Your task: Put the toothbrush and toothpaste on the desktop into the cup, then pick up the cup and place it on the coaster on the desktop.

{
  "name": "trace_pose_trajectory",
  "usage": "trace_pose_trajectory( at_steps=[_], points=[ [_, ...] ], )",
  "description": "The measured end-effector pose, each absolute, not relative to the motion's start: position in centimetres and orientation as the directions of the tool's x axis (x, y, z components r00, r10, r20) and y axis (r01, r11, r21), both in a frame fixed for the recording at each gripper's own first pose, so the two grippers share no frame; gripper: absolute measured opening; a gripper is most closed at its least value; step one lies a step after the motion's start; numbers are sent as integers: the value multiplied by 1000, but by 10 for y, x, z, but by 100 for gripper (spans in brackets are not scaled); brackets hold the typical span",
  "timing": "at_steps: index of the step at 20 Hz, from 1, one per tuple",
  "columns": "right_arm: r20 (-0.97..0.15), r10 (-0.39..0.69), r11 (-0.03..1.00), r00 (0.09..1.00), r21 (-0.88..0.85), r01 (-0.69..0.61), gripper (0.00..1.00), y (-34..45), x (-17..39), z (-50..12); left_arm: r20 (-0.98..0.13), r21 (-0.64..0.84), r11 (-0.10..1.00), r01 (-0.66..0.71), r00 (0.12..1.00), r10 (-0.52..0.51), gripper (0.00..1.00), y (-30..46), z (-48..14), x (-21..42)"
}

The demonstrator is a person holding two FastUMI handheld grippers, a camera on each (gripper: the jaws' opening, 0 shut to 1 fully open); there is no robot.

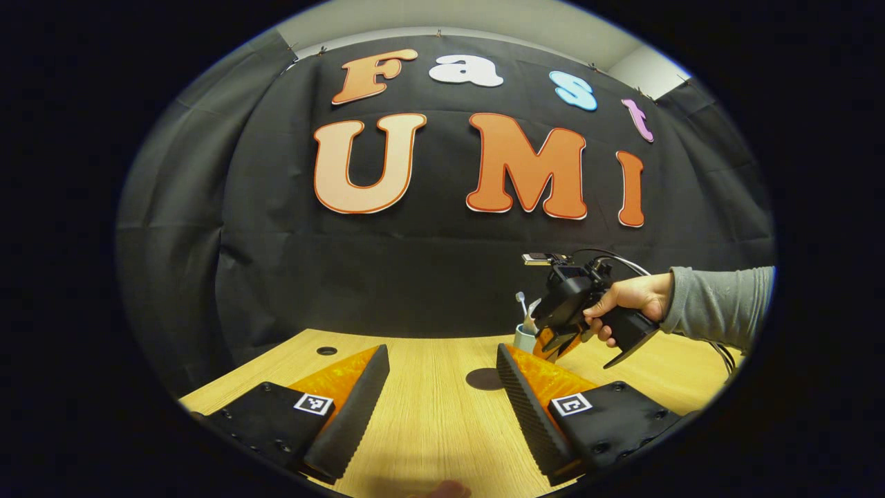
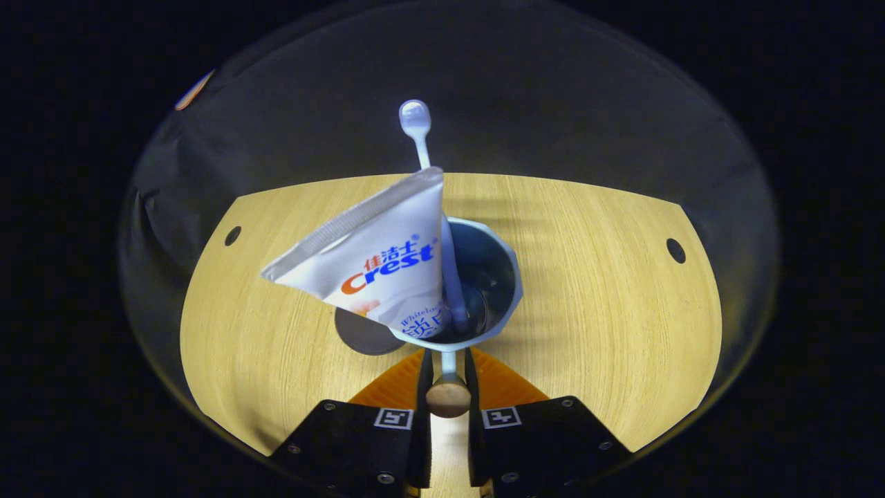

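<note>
A pale blue cup (image 2: 494, 277) stands out over the wooden desk (image 2: 608, 297) just beyond my right gripper (image 2: 448, 360). That gripper is shut on the cup's handle (image 2: 448, 391), which ends in a round wooden knob. Inside the cup a white toothpaste tube (image 2: 373, 263) leans left and a white toothbrush (image 2: 416, 128) rises with its head up. A dark round coaster (image 2: 359, 335) lies on the desk left of the cup, partly hidden by the tube. In the left gripper view the cup (image 1: 523, 337), right gripper (image 1: 553, 342) and coaster (image 1: 484, 378) sit ahead of my open, empty left gripper (image 1: 442, 387).
A hand (image 1: 632, 297) in a grey sleeve (image 1: 722, 304) holds the right gripper. The desk has small round holes (image 2: 232, 235) (image 2: 675, 250) (image 1: 326, 351) near its far corners. Black cloth wall stands behind the desk's far edge.
</note>
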State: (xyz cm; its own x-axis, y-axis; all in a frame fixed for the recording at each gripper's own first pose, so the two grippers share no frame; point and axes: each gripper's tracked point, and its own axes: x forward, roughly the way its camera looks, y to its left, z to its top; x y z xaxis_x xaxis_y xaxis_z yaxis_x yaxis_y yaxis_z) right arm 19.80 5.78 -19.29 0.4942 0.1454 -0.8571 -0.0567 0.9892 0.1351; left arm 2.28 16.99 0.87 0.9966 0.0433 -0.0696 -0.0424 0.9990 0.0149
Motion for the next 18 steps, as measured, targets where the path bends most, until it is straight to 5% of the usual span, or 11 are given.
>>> trace_pose_trajectory(
  at_steps=[18],
  points=[
    [-860, 210, 968, 465, 115, -225, 21, 62, 204, -201, -123, 7, 998, -59, 991, 60, 99, 173, -12, 23]
  ],
)
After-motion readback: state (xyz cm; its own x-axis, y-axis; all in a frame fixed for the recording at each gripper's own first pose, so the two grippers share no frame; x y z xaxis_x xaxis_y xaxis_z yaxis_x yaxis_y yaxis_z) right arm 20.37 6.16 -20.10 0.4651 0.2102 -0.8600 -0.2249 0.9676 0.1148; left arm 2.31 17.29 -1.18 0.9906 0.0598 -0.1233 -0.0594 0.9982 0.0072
